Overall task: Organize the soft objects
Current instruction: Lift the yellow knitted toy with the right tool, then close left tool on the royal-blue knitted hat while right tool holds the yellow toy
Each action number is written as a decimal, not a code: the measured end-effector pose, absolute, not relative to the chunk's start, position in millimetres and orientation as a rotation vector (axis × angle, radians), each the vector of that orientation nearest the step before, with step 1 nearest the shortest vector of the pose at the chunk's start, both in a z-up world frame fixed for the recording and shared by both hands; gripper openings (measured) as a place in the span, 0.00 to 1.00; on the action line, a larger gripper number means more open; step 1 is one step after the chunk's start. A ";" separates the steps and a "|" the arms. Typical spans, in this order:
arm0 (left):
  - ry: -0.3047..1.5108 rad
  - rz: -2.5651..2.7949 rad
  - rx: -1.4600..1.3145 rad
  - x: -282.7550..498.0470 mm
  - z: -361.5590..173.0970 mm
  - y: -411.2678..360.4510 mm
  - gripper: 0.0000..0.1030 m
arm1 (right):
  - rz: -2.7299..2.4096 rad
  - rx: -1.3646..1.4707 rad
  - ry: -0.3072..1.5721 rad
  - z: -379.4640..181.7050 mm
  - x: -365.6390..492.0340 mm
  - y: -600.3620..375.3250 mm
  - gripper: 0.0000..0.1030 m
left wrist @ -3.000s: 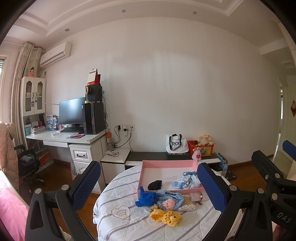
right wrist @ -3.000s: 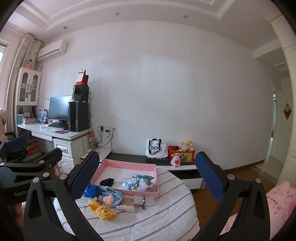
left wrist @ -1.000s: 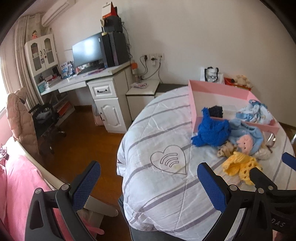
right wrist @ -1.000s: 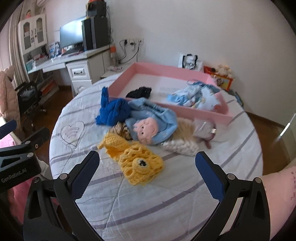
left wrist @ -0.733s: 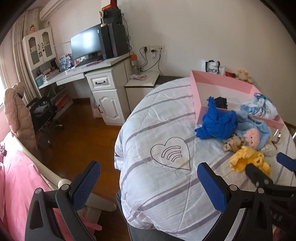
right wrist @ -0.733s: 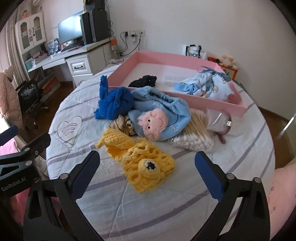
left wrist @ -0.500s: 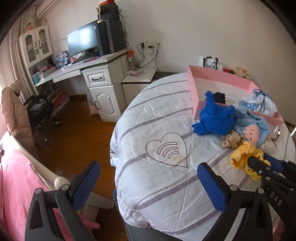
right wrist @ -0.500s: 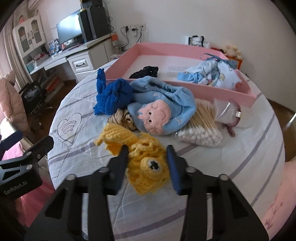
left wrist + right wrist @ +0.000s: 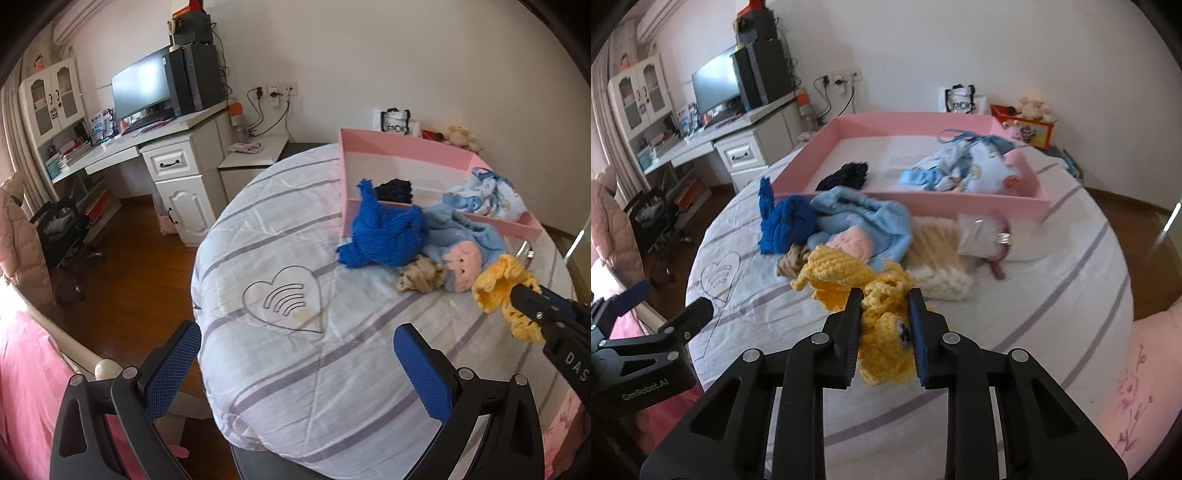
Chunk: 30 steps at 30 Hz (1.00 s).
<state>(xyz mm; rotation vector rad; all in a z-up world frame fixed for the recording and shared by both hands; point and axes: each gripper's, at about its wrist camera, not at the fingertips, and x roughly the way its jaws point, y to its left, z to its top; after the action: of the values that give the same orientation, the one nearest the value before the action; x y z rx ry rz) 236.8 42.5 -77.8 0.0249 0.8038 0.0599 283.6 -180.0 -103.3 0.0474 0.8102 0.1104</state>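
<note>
The right gripper (image 9: 884,314) is clenching the yellow crocheted toy (image 9: 882,332) near the front edge of the round counter (image 9: 1015,295), its fingers pressing both sides. Only the right wrist view is showing the cotton swab bag (image 9: 938,258) beside the pink tray's (image 9: 923,203) front wall. The left gripper (image 9: 295,362) is hanging released over the counter's left edge, holding nothing. From the left view, the blue knit (image 9: 384,236) is hiding part of the blue doll (image 9: 461,254), and the right gripper is covering part of the toy.

Striped round table (image 9: 1052,295), pink tray (image 9: 960,205), knitted toys (image 9: 786,221)
</note>
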 end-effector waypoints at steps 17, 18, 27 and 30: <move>0.827 0.010 0.001 268.3 -66.5 11.6 1.00 | 0.026 0.129 0.741 -94.4 293.3 -226.4 0.22; 0.826 0.009 0.003 272.0 -65.8 9.6 1.00 | 0.027 0.132 0.740 -94.2 295.1 -227.9 0.22; 0.836 0.005 0.000 313.4 -65.3 -3.5 1.00 | 0.008 0.150 0.733 -89.7 314.9 -242.3 0.22; 0.846 0.012 0.000 329.0 -69.1 -5.2 1.00 | 0.010 0.174 0.751 -94.2 325.1 -246.8 0.22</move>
<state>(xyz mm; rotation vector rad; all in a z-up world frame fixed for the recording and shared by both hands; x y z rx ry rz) 329.0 -5.2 -69.1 -0.0003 0.8460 0.0124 325.1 -246.8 -94.2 0.1736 0.7508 0.0102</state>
